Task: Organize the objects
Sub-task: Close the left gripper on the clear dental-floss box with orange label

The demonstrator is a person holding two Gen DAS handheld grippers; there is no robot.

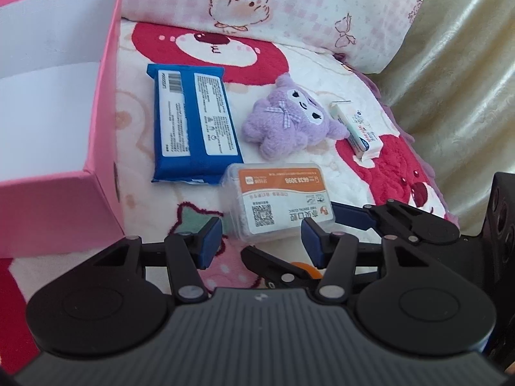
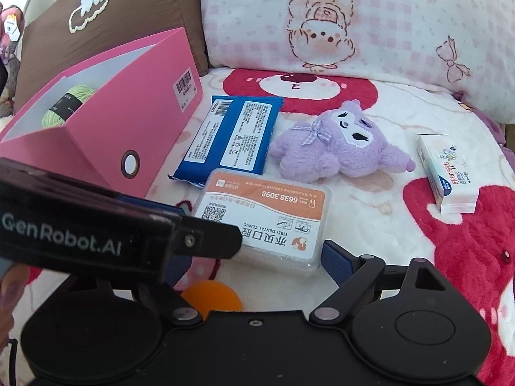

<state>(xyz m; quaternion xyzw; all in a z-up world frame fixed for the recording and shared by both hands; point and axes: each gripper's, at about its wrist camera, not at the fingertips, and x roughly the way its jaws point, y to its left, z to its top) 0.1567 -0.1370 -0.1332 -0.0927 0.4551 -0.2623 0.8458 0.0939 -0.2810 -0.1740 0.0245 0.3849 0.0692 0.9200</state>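
**Both grippers low over the clear box on the blanket**

The left gripper (image 1: 261,241) stands partly open with nothing held; its blue pads (image 1: 210,241) flank the near end of a clear box (image 1: 278,202) with an orange label, and I cannot tell whether they touch it. The right gripper (image 2: 254,263) is spread wide and empty, its right pad just beside the same box's near right corner (image 2: 267,222); its left finger is hidden behind the left gripper's body, which crosses the right wrist view from the left. An orange ball (image 2: 212,299) lies on the blanket (image 2: 370,206) under the right gripper, close to its base.

Beyond the clear box, ahead of both grippers, lies a blue pack (image 1: 193,122) face down, touching or nearly touching the box's far left corner. Ahead and to the right sits a purple plush (image 1: 289,119), and further right a small white carton (image 1: 357,128), apart from the plush. A pink-checked pillow (image 1: 289,6) rises behind them all.

To the left stands a pink box (image 2: 128,119), open at the top, with a ball of green yarn (image 2: 69,104) inside. A brown cushion (image 2: 106,16) leans behind it.
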